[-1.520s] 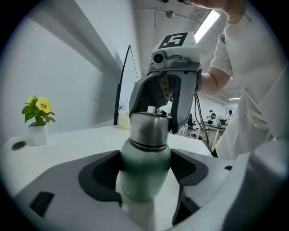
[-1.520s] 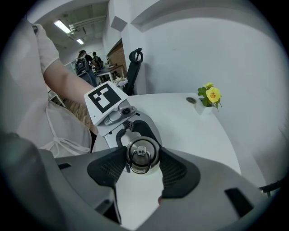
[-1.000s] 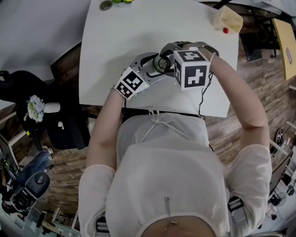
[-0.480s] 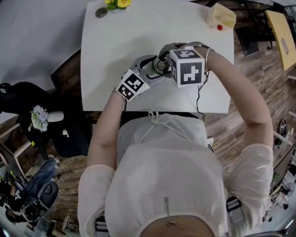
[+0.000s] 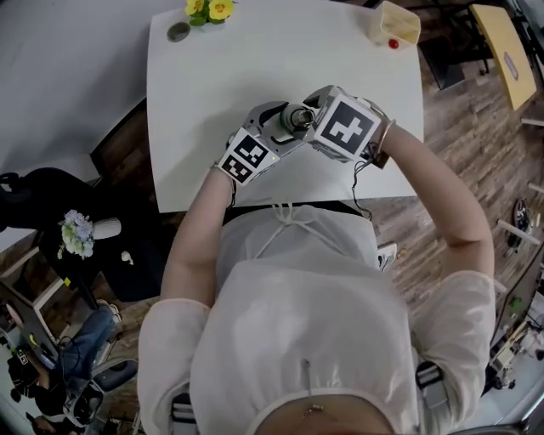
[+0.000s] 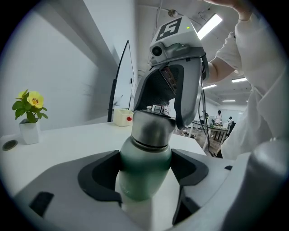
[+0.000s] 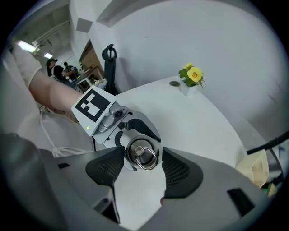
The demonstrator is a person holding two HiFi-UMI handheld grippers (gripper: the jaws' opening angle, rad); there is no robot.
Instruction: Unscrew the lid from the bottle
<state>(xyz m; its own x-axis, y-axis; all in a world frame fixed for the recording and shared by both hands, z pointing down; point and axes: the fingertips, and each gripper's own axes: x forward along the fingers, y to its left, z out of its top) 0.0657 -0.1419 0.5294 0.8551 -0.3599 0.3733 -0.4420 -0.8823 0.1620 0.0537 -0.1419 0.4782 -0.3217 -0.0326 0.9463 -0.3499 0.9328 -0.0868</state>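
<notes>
While the left gripper (image 6: 145, 176) clamps the green bottle (image 6: 143, 169) by its body, pads pressed on both sides, the bottle stands roughly upright at the upper centre of the head view, over the white table (image 5: 212, 85). Its long axis is near vertical, and its steel lid (image 7: 134, 152) points up. The right gripper (image 7: 142, 166) reaches over it from above, jaws opening, with the lid between them and the pads just beside its rim.

Along the table's top edge stand a yellow flower in a white pot (image 5: 208, 10), a small round disc (image 5: 178, 31) and a cream container (image 5: 398, 24). Wood floor (image 5: 459, 127) lies at the right.

Only the right gripper view shows the ring (image 7: 147, 156) on the lid's top. Only the left gripper view shows the bottle's green side.
</notes>
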